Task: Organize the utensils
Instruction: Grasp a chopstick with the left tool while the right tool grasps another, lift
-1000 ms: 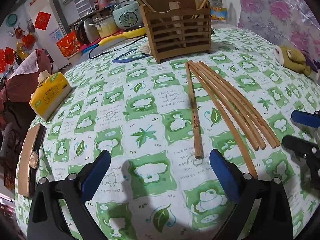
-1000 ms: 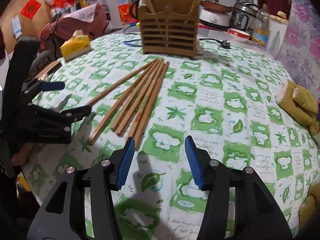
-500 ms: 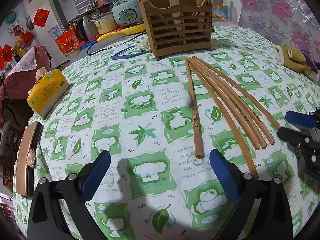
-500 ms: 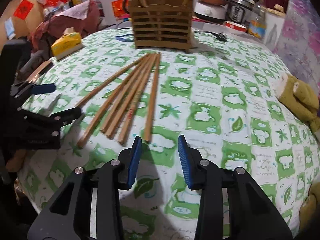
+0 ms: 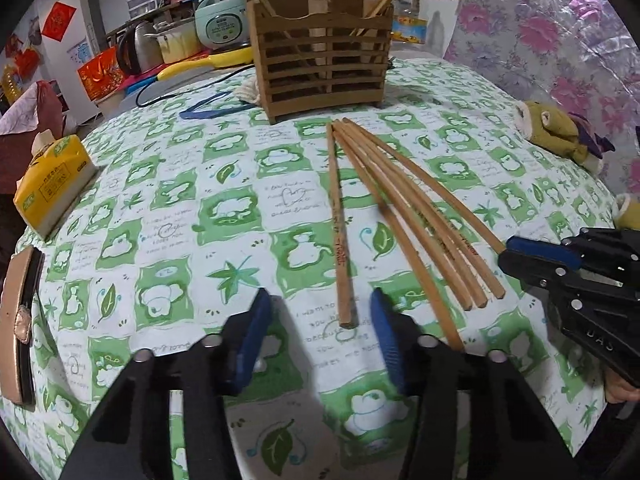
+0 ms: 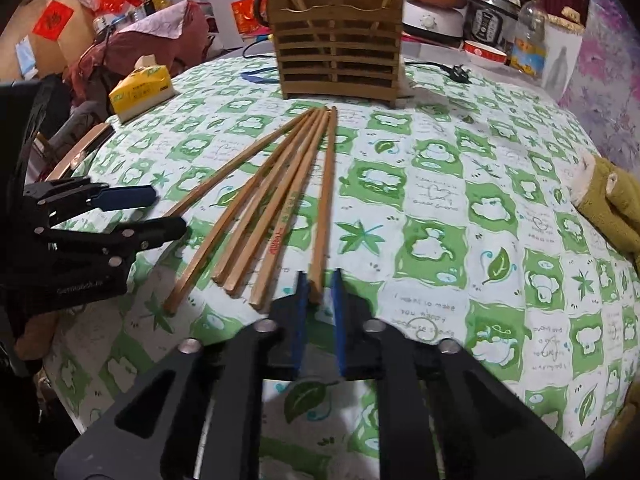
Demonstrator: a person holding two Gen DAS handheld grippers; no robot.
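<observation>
Several wooden chopsticks (image 5: pixel 404 208) lie fanned on the green-and-white tablecloth (image 5: pixel 168 216); they also show in the right wrist view (image 6: pixel 280 200). A brown slatted wooden holder (image 5: pixel 320 56) with a few chopsticks in it stands behind them, and shows in the right wrist view (image 6: pixel 338 60). My left gripper (image 5: pixel 320 312) is open, with the near end of the leftmost chopstick (image 5: pixel 340 240) between its jaws. My right gripper (image 6: pixel 319 292) has its jaws narrowed around the near end of the rightmost chopstick (image 6: pixel 324 200), with small gaps still showing.
A yellow tissue pack (image 5: pixel 52 184) and a flat brown case (image 5: pixel 20 320) lie at the table's left edge. A plush toy (image 5: pixel 556 132) lies at the right. Kitchen appliances (image 6: pixel 452 20) and a power cord (image 6: pixel 452 74) are behind the holder.
Both grippers moved forward to the chopstick ends. The left jaws narrowed a good deal. The right jaws narrowed further around the rightmost chopstick's end.
</observation>
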